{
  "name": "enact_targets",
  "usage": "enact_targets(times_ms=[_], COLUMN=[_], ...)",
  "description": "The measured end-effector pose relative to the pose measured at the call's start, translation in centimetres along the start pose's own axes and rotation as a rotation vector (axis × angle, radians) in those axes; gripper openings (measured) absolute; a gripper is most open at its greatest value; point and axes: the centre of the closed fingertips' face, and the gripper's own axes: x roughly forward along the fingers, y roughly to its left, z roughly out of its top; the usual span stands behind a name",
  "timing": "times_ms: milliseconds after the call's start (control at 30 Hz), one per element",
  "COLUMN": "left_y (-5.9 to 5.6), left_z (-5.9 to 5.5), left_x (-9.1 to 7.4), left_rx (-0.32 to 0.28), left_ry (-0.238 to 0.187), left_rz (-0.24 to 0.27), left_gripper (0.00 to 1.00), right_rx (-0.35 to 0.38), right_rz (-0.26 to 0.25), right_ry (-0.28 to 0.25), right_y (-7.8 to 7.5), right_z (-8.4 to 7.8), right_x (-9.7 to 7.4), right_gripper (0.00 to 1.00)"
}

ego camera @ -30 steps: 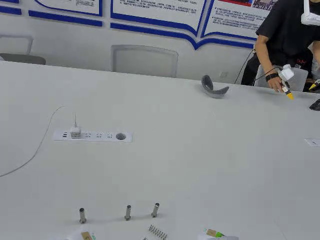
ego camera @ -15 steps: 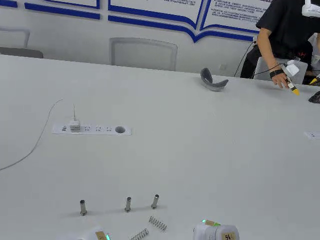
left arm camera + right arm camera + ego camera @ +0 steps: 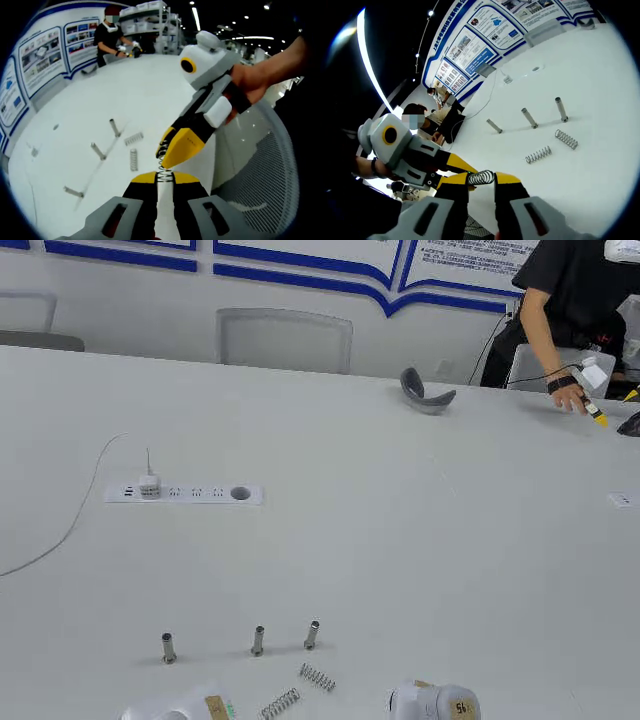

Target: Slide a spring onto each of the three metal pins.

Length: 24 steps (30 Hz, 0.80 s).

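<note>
The left tool [image 3: 161, 178] has its yellow jaws drawn narrow on one end of a spring [image 3: 481, 177]. The right tool [image 3: 484, 183] meets it tip to tip and is pinched close on the same spring, so the coil bridges the two pairs of jaws above the near edge of the white table [image 3: 400, 540].

Two more springs lie loose on the table just beyond the tools, a nearer one [image 3: 280, 703] and a farther one [image 3: 317, 677], close together but apart. Just behind them the three metal pins stand upright and bare in a loose row: the left pin [image 3: 168, 647], the middle pin [image 3: 258, 640] and the right pin [image 3: 312, 634].

Farther back a white power strip [image 3: 185, 494] lies flat with a charger [image 3: 149, 483] plugged in. At the far right corner a person [image 3: 575, 300] works at the table.
</note>
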Motion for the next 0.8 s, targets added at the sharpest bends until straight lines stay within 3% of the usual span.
enact_targets(times_ms=[400, 667, 800], left_y=[0.0, 0.3, 0.5], left_z=[0.0, 0.8, 1.5], left_x=[0.2, 0.5, 0.5], left_rx=[0.069, 0.078, 0.066], left_ry=[0.015, -0.017, -0.043], left_rz=[-0.017, -0.028, -0.035], left_gripper=[0.09, 0.09, 0.09], right_rx=[0.008, -0.031, -0.085], right_rz=[0.022, 0.033, 0.026], right_ry=[0.01, 0.023, 0.045], right_y=[0.5, 1.1, 1.5], right_z=[0.3, 1.6, 2.1], right_x=[-0.3, -0.7, -1.1], right_gripper=[0.15, 0.12, 0.13])
